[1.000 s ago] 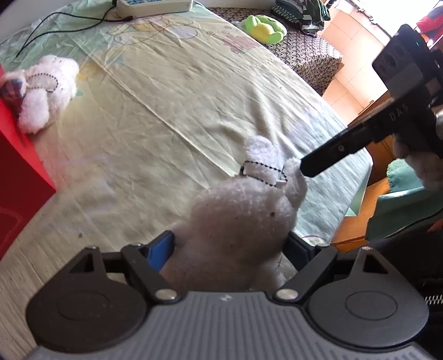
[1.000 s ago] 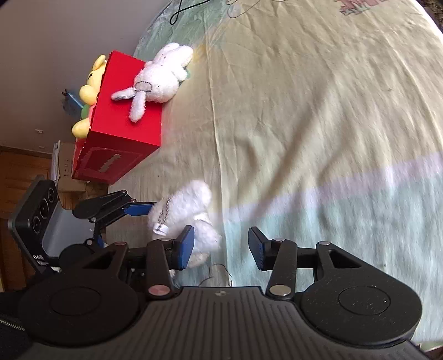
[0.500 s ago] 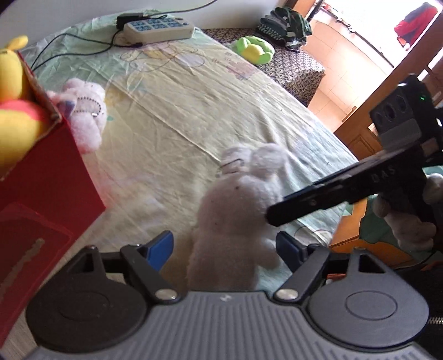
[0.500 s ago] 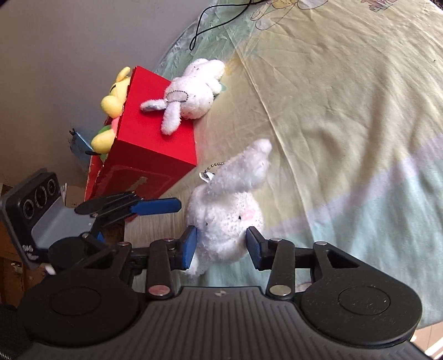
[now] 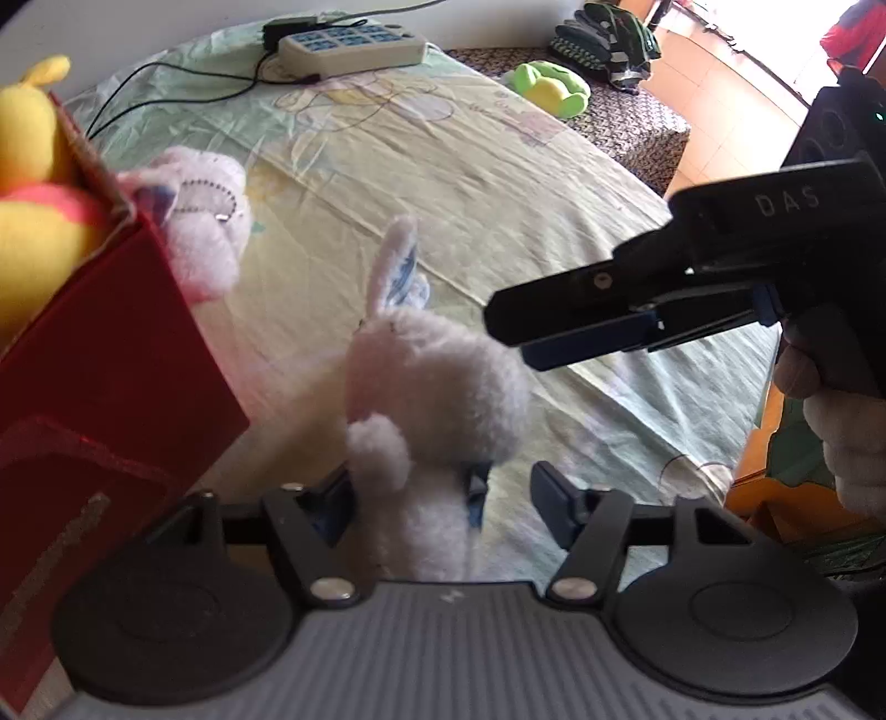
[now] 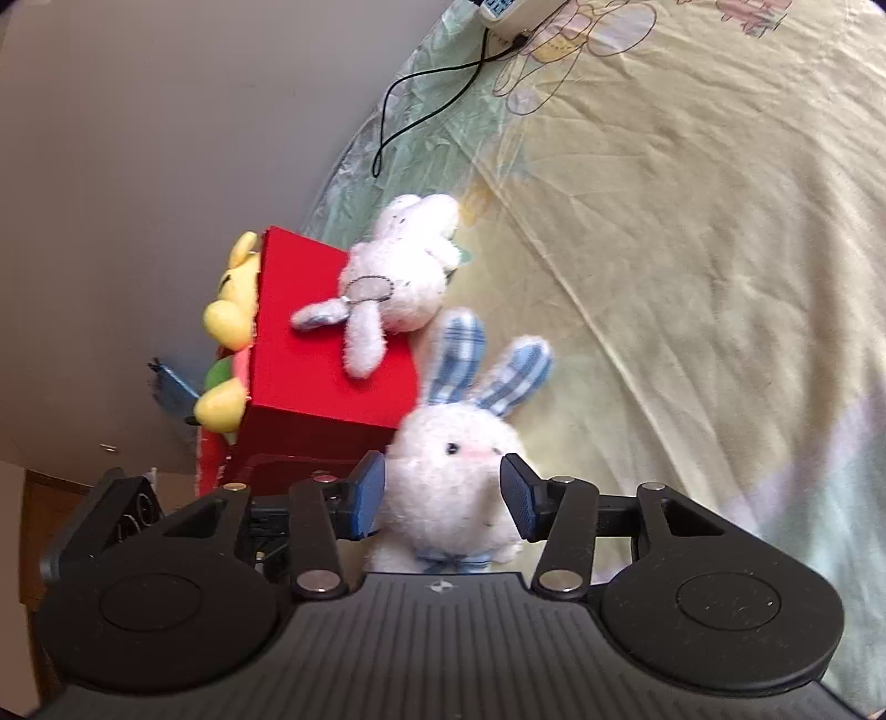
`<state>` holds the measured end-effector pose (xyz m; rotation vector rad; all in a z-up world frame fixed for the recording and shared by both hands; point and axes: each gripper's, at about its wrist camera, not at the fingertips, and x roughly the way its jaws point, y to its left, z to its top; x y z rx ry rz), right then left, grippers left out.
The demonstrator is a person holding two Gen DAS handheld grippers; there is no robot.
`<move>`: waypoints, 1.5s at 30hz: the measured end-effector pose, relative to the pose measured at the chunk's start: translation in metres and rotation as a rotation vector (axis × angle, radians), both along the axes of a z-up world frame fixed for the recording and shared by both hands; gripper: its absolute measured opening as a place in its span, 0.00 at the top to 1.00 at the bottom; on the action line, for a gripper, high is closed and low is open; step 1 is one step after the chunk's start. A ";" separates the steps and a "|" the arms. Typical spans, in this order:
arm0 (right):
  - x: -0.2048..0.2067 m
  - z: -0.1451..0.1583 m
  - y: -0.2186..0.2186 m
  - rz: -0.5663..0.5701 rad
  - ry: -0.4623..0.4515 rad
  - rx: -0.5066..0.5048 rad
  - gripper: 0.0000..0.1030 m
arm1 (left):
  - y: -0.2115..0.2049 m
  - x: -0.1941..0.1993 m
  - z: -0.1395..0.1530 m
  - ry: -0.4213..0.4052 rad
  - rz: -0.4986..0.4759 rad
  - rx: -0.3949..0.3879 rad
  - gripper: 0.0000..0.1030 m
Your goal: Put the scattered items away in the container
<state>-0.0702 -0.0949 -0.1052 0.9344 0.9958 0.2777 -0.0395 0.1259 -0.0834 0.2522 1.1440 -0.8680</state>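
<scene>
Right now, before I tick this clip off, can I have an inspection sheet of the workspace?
Surface: yellow-green cartoon bedsheet, wrinkled.
Job's things: blue-eared plush bunny held upright beside the red box; second white bunny rests against the box; yellow plush inside.
Clutter: power strip on the sheet; green plush on the patterned seat beyond.
Grippers: right gripper shut on the bunny's head; left gripper open around its body.
Cables: black cable runs from the power strip.
Surroundings: grey wall behind the box.
</scene>
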 end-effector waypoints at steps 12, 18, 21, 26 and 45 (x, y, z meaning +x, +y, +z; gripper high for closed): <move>0.019 -0.040 0.009 0.068 0.053 0.158 0.29 | 0.022 0.005 -0.005 0.151 0.195 -0.121 0.58; 0.018 -0.013 0.000 0.156 0.001 0.157 0.25 | 0.021 -0.003 0.015 0.132 0.257 -0.201 0.58; 0.015 0.005 -0.008 0.221 -0.058 0.171 0.24 | 0.029 0.000 0.021 0.167 0.309 -0.313 0.58; 0.014 0.019 -0.025 0.289 -0.122 0.160 0.24 | 0.026 -0.002 0.037 0.148 0.371 -0.416 0.58; 0.057 0.072 0.005 0.497 -0.311 0.212 0.37 | 0.041 -0.041 0.116 -0.097 0.593 -0.514 0.58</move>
